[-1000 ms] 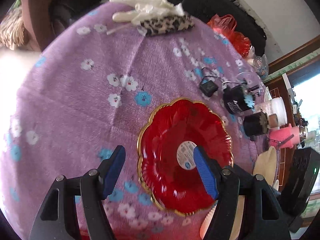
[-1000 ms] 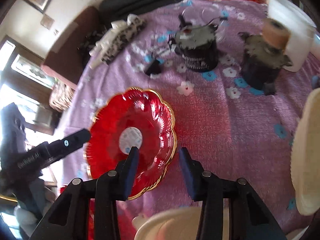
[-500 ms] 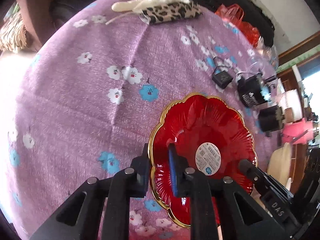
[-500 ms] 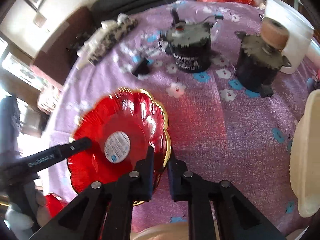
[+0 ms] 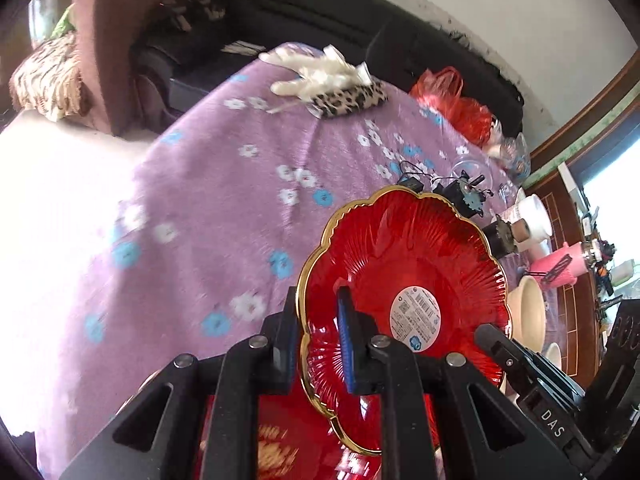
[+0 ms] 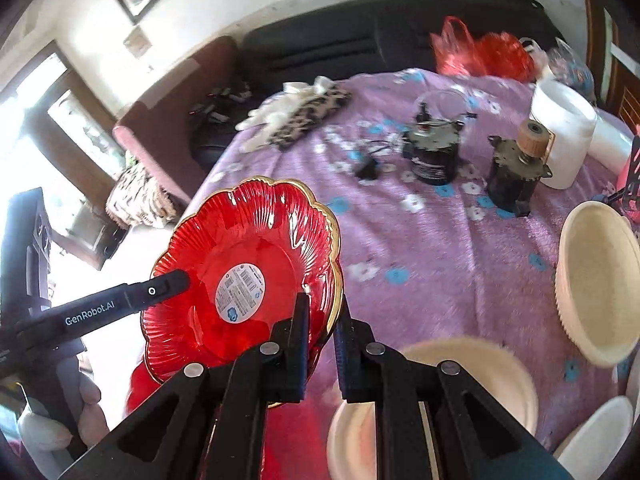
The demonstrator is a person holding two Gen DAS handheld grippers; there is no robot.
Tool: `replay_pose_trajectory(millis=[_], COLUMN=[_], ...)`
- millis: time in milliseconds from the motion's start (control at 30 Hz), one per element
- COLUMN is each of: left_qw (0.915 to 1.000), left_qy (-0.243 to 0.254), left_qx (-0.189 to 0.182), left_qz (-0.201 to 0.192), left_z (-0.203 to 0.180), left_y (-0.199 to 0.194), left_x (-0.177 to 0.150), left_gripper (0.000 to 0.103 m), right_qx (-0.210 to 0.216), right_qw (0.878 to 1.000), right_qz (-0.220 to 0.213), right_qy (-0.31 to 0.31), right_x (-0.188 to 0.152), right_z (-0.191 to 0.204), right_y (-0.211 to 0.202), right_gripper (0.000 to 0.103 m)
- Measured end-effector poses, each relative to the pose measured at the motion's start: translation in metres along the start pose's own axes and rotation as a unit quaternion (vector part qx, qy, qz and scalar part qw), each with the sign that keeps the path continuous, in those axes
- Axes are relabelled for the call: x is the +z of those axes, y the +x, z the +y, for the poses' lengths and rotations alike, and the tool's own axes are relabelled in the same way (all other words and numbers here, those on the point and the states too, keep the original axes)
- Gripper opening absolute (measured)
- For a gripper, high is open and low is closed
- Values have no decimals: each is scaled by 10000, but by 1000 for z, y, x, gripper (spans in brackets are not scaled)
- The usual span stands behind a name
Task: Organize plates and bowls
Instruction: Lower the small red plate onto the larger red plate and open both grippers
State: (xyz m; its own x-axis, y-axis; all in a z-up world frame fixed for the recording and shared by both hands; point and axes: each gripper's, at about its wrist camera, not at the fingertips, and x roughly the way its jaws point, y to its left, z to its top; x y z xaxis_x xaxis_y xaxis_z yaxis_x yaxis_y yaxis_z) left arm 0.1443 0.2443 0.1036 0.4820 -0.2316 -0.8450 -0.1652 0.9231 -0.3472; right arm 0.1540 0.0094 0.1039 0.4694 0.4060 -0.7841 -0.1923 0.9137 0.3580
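I've got the red plate (image 5: 400,280) pinched on two opposite sides of its scalloped gold rim and it hangs clear above the purple flowered tablecloth (image 5: 208,200), over the near edge of the table, tilted a bit toward the left wrist view. It looks like thin ribbed glass or hard plastic, I can't tell which: stiff, glossy, likely slick under the pads and chippable at the rim, so I judge rim grips on both sides right, with even pressure and no twisting. Left gripper (image 5: 318,336) is clamped on the plate's left rim, one finger outside under the edge, the blue pad inside on the ribs. Right gripper (image 6: 322,340) is clenched on the opposite rim, gold edge running between its two fingers. A round label sits in the plate's centre. Cream bowls (image 6: 596,280) stand by the table's right edge, another cream bowl (image 6: 432,396) just below the right gripper at the near edge; probably the stacking spot, my guess. Two dark motors (image 6: 434,156) sit well apart toward the far side.
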Motion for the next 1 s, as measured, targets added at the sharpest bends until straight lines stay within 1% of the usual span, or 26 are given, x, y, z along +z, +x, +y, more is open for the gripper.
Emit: replay_pose_trajectory(millis=[67,167,267,400,533,633,767,900,967,1000], left_qw=[9999,9996,9991,9984,9979,9974,9972,9969,9968,9966], left_qy=[-55,-140,-301,-437,-569,-638,-618,-591,-470,-443], left_qx=[25,123,199,282,289,330,420,512,613,648], left_qz=[-113,-196,-218,-217,-100,-28,-46,-104,-219,-253], left_z=[15,33,55,74,92,100,103,103,100,100], left_y=[-19,-34,-45,-49,-44,-36,-31,-25,-26,-26], left_x=[-16,-38,-63,-87,-106,-116,-123,-126,-126,-127], left_gripper=[16,16,16,16,16,16,16,16,16,19], right_qx=[66,182,232,287,300,275,263,305,282,271], right_qw=[9999,9993,9983,9971,9964,9960,9957,9954,9958,9958], right_qz=[-14,23,120,294,461,586,698,785,721,703], right_qy=[-112,-322,-512,-639,-651,-609,-542,-452,-487,-513], right_x=[-11,-34,-56,-82,-101,-112,-123,-128,-128,-128], right_z=[11,33,52,64,69,68,66,63,64,64], right_y=[-8,-15,-13,-5,4,13,23,32,33,33], right_gripper=[13,13,13,13,13,13,14,14,14,14])
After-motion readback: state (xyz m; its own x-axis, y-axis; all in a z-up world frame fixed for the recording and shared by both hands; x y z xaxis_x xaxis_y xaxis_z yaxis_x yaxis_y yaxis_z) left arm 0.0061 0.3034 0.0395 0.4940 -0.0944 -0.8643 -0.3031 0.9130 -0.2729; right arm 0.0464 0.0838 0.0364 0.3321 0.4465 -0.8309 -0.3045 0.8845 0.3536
